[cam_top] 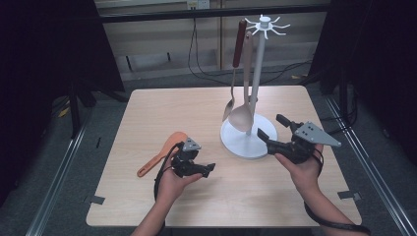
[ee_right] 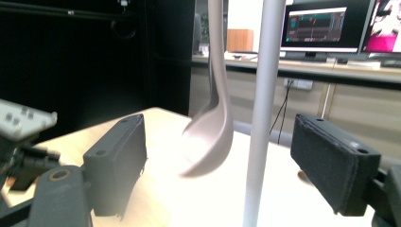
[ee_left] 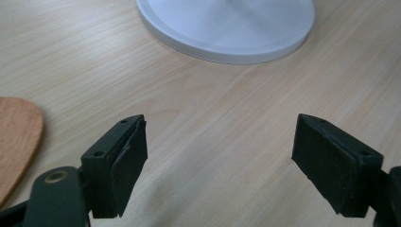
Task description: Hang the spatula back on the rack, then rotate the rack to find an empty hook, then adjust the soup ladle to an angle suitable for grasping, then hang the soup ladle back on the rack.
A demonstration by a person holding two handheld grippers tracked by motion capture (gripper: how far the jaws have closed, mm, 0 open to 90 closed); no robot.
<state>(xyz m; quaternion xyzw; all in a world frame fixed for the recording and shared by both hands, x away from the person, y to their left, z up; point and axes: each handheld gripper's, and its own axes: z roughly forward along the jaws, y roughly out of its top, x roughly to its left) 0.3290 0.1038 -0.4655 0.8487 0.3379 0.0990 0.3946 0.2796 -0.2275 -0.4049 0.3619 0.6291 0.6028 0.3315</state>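
Note:
A white utensil stand [cam_top: 248, 142] with a round base and a tall pole [cam_top: 257, 73] stands right of the table's middle. From its hooks hang a red-handled metal spoon [cam_top: 238, 46] and a beige ladle [cam_top: 242, 117]. An orange spatula [cam_top: 162, 151] lies flat on the table to the left. My left gripper [cam_top: 201, 162] hovers low beside the spatula, open and holding nothing; its own view has the open left gripper [ee_left: 220, 142], the stand's base [ee_left: 227, 28] and the spatula [ee_left: 14, 142]. My right gripper [cam_top: 269, 127] is open at the base's right edge. In its view, the right gripper [ee_right: 217, 156] frames the ladle [ee_right: 210, 137] and pole [ee_right: 262, 113] beyond it.
The wooden table [cam_top: 196, 108] has bare room at the back left and along the front edge. Dark curtains and frame posts stand to both sides, and cables run over the floor behind. Monitors [ee_right: 321, 28] on a desk glow far off.

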